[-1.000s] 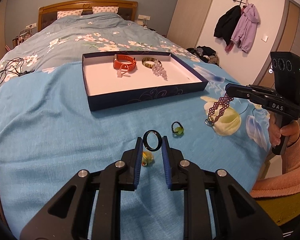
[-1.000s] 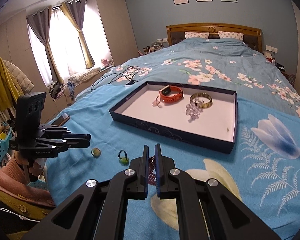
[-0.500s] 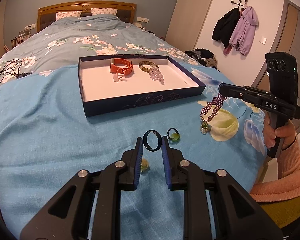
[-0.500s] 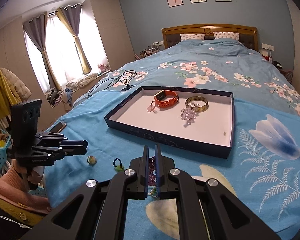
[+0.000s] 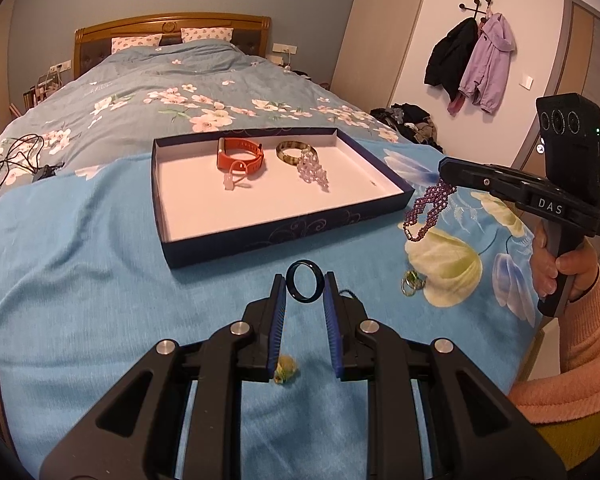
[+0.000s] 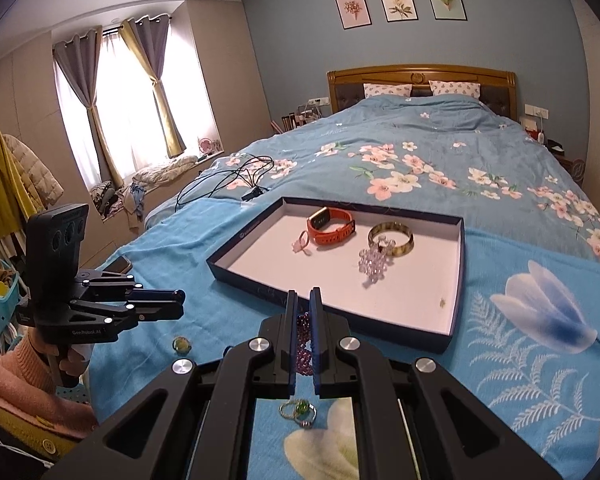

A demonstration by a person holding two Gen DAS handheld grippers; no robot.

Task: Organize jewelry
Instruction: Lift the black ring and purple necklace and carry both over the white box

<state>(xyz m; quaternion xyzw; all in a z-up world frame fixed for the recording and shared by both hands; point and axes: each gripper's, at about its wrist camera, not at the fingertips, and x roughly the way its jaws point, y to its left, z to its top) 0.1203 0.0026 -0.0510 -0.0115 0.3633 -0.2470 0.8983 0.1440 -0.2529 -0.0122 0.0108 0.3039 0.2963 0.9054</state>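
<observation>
In the left wrist view my left gripper point(image 5: 304, 286) is shut on a black ring point(image 5: 305, 287), held upright just short of the dark blue tray point(image 5: 260, 240). Inside the tray lie an orange watch band point(image 5: 240, 156), a mottled bangle point(image 5: 294, 151) and clear crystal beads point(image 5: 312, 170). To the right, my right gripper point(image 5: 446, 172) hangs a purple beaded bracelet point(image 5: 428, 210) above the bed. In the right wrist view that gripper point(image 6: 303, 300) is shut on the purple bracelet point(image 6: 303, 340) near the tray's front wall point(image 6: 332, 316). The left gripper point(image 6: 178, 300) shows at the left.
Loose green rings point(image 5: 412, 282) lie on the white flower print of the blue bedspread, and a yellow-green piece point(image 5: 286, 368) lies under my left fingers. A phone point(image 6: 118, 266) and black cables point(image 6: 240, 176) rest on the bed's window side. The bed edge drops off by the person's sleeve point(image 5: 580, 344).
The right gripper has raised the purple bracelet, so its lower end now hangs clear of the green rings. The left gripper has edged toward the tray with the black ring.
</observation>
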